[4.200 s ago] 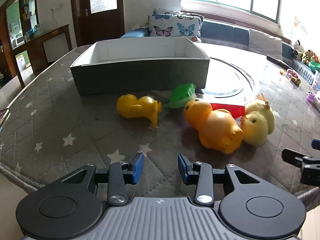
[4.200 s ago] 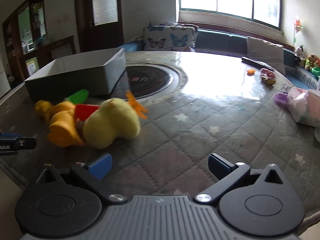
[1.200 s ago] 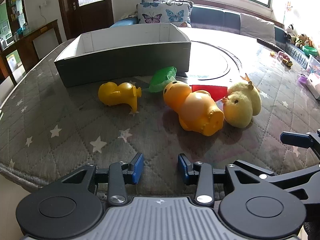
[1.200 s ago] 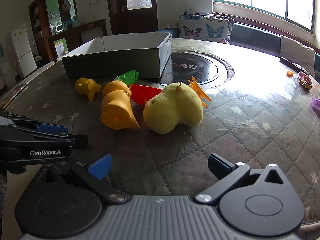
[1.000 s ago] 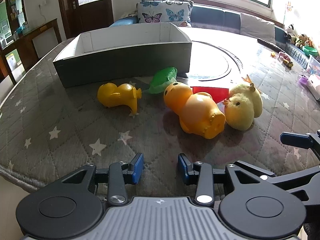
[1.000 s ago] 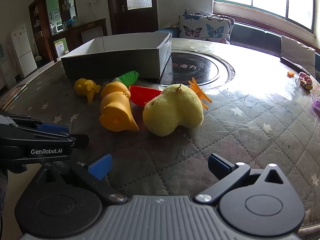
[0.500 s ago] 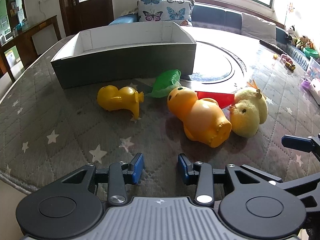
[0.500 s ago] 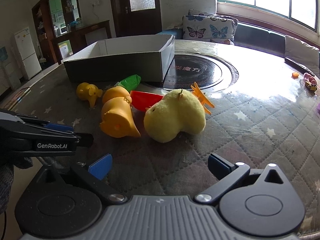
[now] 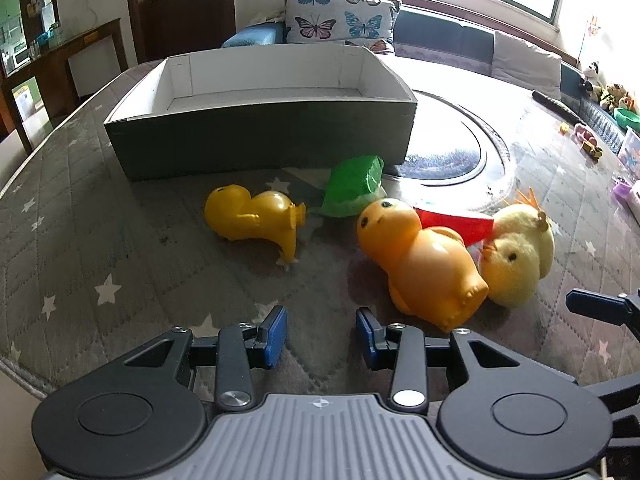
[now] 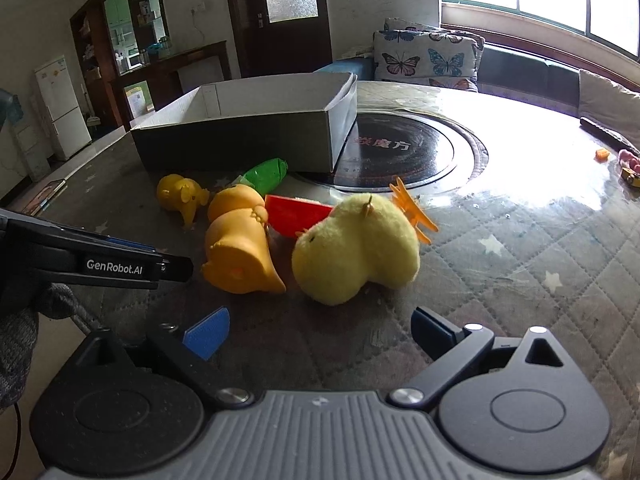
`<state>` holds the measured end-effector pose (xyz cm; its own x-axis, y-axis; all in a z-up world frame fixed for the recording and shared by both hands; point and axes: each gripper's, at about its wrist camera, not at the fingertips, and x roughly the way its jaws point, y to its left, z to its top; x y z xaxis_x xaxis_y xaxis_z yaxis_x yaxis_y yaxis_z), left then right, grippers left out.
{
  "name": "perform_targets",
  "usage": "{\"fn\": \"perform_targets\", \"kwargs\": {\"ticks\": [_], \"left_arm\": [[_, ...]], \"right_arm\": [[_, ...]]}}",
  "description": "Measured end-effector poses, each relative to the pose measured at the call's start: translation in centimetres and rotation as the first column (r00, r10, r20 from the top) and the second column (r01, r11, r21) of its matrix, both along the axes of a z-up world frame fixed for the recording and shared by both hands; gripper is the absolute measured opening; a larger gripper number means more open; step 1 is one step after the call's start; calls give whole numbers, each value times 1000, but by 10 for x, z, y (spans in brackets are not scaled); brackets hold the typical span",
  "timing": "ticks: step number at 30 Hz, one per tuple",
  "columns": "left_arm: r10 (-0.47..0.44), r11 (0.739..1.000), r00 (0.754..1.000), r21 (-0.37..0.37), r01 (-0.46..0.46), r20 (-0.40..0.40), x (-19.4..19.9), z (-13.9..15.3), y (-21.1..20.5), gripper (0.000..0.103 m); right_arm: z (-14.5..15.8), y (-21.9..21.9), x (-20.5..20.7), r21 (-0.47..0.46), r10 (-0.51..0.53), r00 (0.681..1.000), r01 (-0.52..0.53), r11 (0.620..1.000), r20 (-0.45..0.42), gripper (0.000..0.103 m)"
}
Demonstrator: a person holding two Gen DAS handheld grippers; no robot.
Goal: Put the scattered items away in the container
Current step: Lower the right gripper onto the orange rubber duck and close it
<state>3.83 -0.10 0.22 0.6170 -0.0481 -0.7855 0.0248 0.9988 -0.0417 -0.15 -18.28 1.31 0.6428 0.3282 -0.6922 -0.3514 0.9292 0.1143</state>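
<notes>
A round table (image 9: 80,248) under a grey quilted cover with white stars carries a dark glass turntable (image 10: 404,152) at its middle. Near its far right edge lie small bits — an orange piece (image 10: 601,154) and a black remote (image 9: 558,106). Beyond it, a butterfly-print cushion (image 9: 340,20) rests on a sofa (image 9: 460,40), and a white fridge (image 10: 60,108) stands far left.

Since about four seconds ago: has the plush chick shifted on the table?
Cannot tell. The plush chick still leans on the orange duck in front of the red piece, same neighbours as before; both cameras moved, so its changed framing proves no shift.
</notes>
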Motion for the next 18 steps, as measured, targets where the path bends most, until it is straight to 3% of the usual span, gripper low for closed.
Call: {"fn": "perform_targets", "kwargs": {"ticks": [11, 18], "left_arm": [[12, 999, 1000, -51, -11, 19, 13, 19, 12, 41], [-19, 992, 999, -121, 24, 39, 23, 32, 15, 41]], "right_arm": [[24, 16, 1, 43, 114, 992, -116, 992, 53, 92], [28, 36, 9, 40, 173, 983, -175, 984, 55, 85]]}}
